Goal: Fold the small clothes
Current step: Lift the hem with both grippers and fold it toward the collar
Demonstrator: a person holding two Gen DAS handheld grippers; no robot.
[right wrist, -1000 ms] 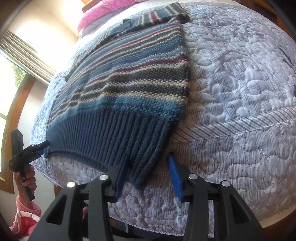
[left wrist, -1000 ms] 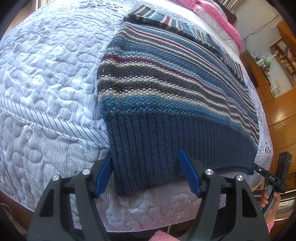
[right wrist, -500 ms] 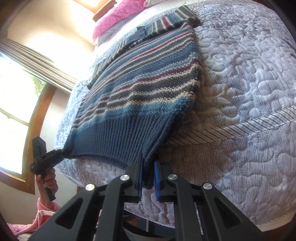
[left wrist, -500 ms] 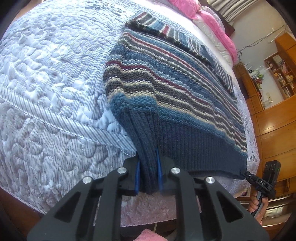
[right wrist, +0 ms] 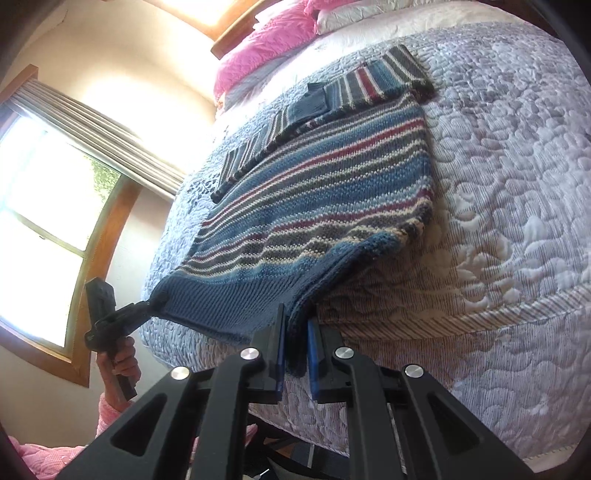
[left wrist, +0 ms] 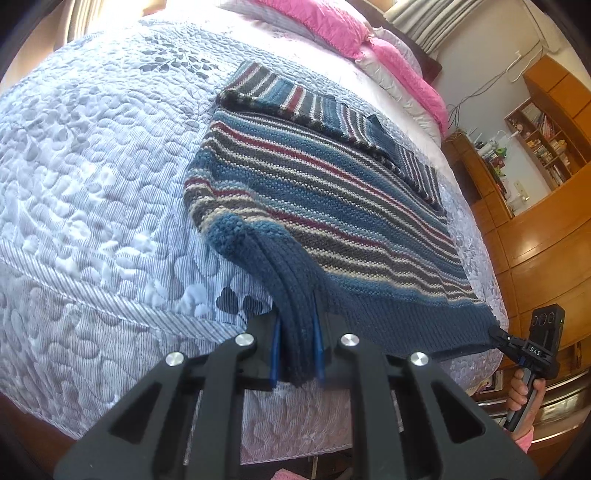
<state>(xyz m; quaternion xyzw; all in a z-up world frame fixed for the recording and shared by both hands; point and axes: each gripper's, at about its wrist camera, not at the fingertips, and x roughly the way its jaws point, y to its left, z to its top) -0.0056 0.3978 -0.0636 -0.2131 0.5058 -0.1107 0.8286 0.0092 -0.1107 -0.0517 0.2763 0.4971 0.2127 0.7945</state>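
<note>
A striped knit sweater [left wrist: 325, 199] [right wrist: 325, 192] in blue, grey, cream and maroon lies on the quilted bed, sleeves folded across its far end. My left gripper [left wrist: 296, 354] is shut on the left corner of the dark blue ribbed hem, which bunches between the blue pads. My right gripper [right wrist: 296, 356] is shut on the hem's right corner. Both corners are raised off the quilt, and the hem stretches between them. The left wrist view catches the right gripper [left wrist: 498, 334] at the far hem corner; the right wrist view catches the left gripper [right wrist: 147, 304] likewise.
A pale lilac quilt [left wrist: 92, 166] [right wrist: 498, 166] covers the bed. Pink pillows [left wrist: 332, 26] [right wrist: 266, 44] lie at its head. Wooden cabinets and shelves [left wrist: 546, 177] stand to the right, a window with curtains [right wrist: 55, 206] to the left. A hand [right wrist: 123, 363] holds each gripper's handle.
Both grippers went from open around the hem corners to shut on them, and have since lifted the hem up and toward the bed's head.
</note>
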